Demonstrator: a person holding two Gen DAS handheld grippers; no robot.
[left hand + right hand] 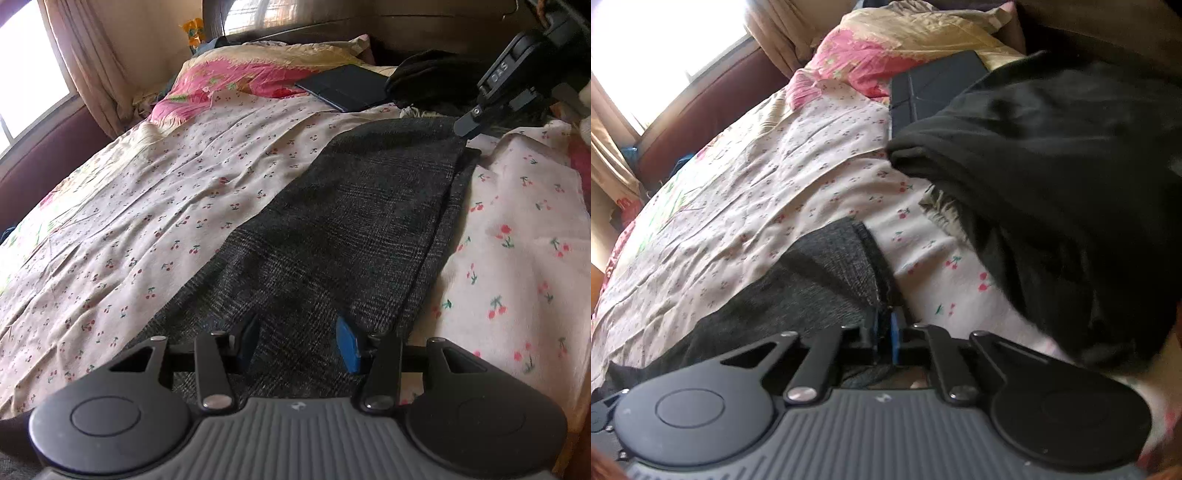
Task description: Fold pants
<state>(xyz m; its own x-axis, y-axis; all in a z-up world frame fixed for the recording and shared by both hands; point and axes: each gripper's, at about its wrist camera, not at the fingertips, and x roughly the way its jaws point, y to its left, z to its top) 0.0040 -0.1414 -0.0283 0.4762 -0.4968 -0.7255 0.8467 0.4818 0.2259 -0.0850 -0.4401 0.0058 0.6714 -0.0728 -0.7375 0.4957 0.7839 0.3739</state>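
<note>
While my right gripper (pixel 884 328) is pinching the far corner of the dark grey pants (pixel 351 229) with its blue pads nearly together, my left gripper (pixel 299 341) is sitting spread apart over the near end, gripping nothing. Pants are lying flat on the cherry-print bedsheet (pixel 147 206), with a black garment pile (pixel 1052 177) and dark tablet case (pixel 347 86) lying beyond.
</note>
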